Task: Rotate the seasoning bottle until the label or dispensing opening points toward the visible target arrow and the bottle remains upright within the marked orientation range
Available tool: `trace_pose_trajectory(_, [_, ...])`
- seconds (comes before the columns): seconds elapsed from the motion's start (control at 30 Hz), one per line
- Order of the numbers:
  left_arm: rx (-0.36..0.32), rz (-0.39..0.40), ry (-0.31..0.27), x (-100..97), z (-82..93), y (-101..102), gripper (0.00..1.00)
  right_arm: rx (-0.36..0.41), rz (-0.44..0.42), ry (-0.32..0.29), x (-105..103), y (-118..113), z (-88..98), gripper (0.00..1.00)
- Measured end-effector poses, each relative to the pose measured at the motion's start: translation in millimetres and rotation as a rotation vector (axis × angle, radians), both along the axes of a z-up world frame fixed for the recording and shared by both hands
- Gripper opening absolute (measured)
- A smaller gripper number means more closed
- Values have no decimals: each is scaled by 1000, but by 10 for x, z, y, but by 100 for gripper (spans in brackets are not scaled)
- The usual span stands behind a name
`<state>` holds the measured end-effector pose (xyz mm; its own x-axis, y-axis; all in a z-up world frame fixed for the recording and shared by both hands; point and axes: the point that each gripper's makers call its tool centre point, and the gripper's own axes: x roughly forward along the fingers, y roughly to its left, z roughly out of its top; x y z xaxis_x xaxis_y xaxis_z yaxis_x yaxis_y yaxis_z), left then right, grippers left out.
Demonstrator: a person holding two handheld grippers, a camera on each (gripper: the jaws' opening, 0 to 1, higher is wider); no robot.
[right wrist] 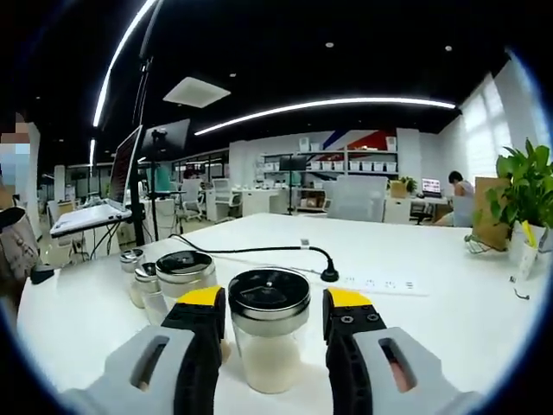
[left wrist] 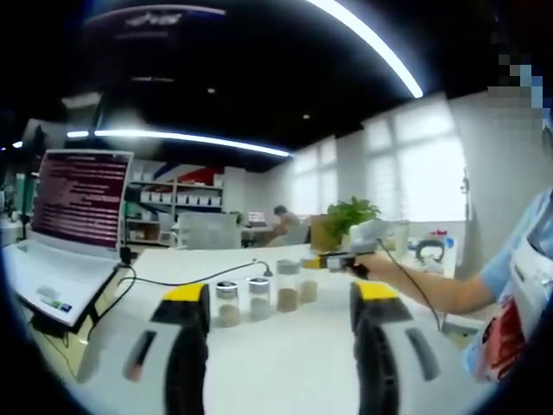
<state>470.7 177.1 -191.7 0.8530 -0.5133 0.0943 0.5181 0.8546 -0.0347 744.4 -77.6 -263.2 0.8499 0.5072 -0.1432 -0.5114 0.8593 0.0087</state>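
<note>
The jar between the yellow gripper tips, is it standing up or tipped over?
Standing up. In the right gripper view the seasoning jar sits flat on the white table, metal lid on top, between the open right gripper jaws.

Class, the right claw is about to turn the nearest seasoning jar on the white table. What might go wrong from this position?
1. The right claw straddles the nearest jar with jaws open; an uneven close might tip it.
2. Three more jars stand just behind, so a wide turn may knock them.
3. A black cable lies on the table beyond; it may snag.
</note>
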Motion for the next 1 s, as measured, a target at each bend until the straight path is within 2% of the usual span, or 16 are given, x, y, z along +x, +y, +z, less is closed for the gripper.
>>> trace_pose_trajectory(0.43, [6,-2,5,9,-12,2,69,-5,5,0,33,59,-8,44])
trace_pose_trajectory(0.87, [6,2,0,-3,-1,27,70,3,7,24,98,87,-110,43])
trace_pose_trajectory(1.0, [5,1,2,-3,-8,30,70,-7,8,15,115,100,-108,43])
